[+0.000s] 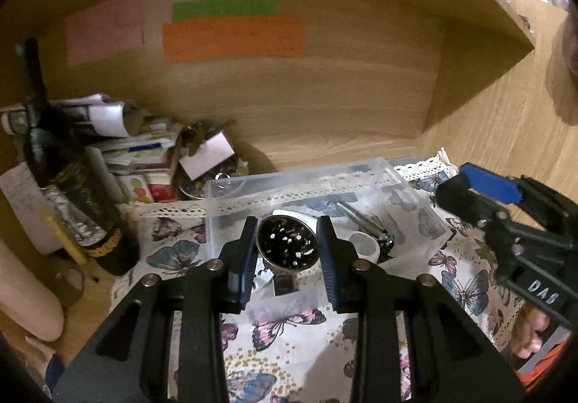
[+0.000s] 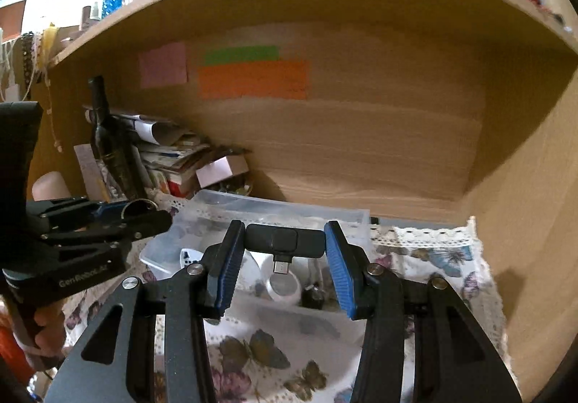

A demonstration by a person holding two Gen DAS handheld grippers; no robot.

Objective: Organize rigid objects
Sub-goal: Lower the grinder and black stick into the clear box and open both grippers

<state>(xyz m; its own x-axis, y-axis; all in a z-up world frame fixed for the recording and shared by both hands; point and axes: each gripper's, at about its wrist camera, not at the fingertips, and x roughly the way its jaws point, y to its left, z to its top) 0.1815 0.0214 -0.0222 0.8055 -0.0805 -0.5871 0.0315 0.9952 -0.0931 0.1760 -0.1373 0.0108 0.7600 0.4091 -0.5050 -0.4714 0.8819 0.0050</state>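
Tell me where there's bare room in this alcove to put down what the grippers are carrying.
Free: the butterfly cloth in front of the clear bin, and the cloth's lace-edged right end beside the alcove's side wall. Crowded: the back left corner, with the dark bottle and piled boxes and papers. The bin already holds several items.

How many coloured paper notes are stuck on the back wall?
3: a pink note on the left, a green strip beside it, and an orange note right under the green.
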